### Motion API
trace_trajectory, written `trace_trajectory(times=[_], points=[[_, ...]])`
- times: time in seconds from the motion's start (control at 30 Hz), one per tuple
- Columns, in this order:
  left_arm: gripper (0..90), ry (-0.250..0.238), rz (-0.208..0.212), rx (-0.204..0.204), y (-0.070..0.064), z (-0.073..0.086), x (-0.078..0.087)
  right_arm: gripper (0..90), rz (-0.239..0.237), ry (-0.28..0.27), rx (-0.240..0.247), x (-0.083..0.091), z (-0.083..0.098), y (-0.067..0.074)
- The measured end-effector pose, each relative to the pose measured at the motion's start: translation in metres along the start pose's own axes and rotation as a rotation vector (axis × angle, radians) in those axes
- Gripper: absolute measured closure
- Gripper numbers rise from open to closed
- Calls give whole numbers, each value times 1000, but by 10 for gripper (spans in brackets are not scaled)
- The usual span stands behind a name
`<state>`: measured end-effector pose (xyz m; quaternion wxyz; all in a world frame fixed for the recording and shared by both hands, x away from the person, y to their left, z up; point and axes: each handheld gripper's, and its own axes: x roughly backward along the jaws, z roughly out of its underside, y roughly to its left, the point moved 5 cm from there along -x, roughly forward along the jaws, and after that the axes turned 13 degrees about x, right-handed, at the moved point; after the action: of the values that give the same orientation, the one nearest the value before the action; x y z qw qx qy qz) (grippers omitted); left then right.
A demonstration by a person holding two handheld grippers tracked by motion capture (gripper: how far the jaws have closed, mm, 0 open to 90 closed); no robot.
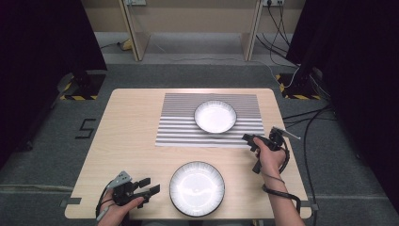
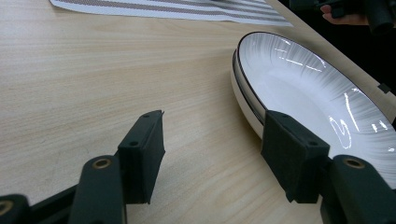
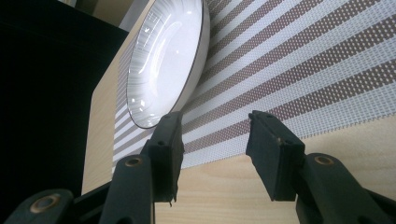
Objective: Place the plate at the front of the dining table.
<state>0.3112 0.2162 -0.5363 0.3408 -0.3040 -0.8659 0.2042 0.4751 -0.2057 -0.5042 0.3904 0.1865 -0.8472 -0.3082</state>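
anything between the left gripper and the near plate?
Nothing: bare light wooden tabletop separates the left gripper from the white dark-rimmed plate, seen in the left gripper view.

floor: grey carpet (image 1: 197, 75) | sides: black curtains (image 1: 42, 37) | rear: wooden frame (image 1: 136, 33)

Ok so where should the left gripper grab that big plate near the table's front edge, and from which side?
Probably the raised rim on the large plate's left side, nearest the left gripper. The plate lies flat on the table, so only its upturned, dark-lined edge offers a hold. Come in low from the left, one jaw over the rim and one under. The gripper's jaws are open and aimed that way.
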Motion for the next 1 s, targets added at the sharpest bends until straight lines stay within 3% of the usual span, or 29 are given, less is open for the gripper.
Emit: trace_trajectory(times=[0.5, 0.6, 1.0], points=[[386, 0, 0, -4, -1, 0, 0, 546, -5, -2, 17, 9, 20, 1], [386, 0, -2, -2, -1, 0, 0, 546, 18, -1, 50, 14, 25, 0], [386, -2, -3, 2, -1, 1, 0, 547, 3, 3, 56, 24, 34, 0]])
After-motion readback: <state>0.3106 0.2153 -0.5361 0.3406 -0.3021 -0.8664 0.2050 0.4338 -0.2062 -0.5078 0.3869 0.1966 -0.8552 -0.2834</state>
